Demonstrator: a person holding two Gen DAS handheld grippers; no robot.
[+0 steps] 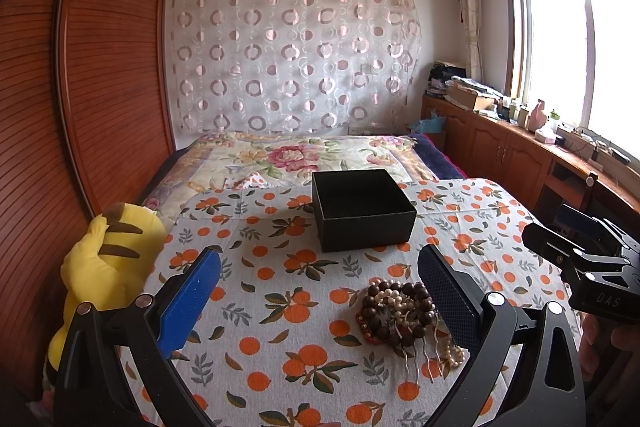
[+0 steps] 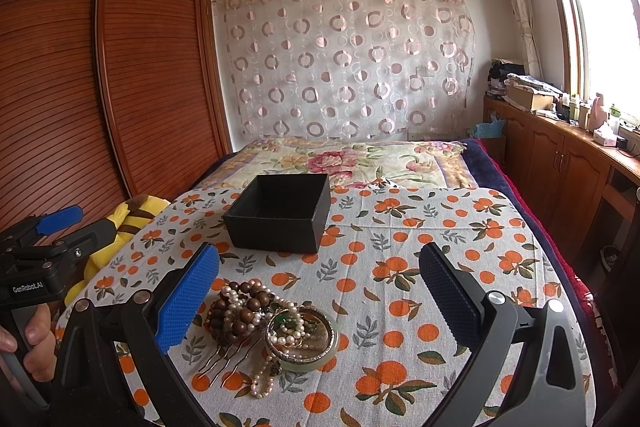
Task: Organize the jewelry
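Observation:
A pile of jewelry (image 1: pixel 400 319) lies on the orange-print cloth: dark wooden bead bracelets, pearl strands, a hair comb and a pale green bangle (image 2: pixel 304 341). In the right wrist view the pile (image 2: pixel 260 323) sits low between the fingers, nearer the left pad. An open, empty black box (image 1: pixel 362 209) stands behind it; it also shows in the right wrist view (image 2: pixel 280 213). My left gripper (image 1: pixel 320 291) is open and empty, with the pile by its right pad. My right gripper (image 2: pixel 320 291) is open and empty above the pile.
A yellow plush toy (image 1: pixel 108 259) lies at the cloth's left edge. A wooden wardrobe (image 1: pixel 100 67) stands to the left, low cabinets (image 1: pixel 500 147) with clutter to the right under the window. A floral bedspread (image 1: pixel 300 155) lies behind the box.

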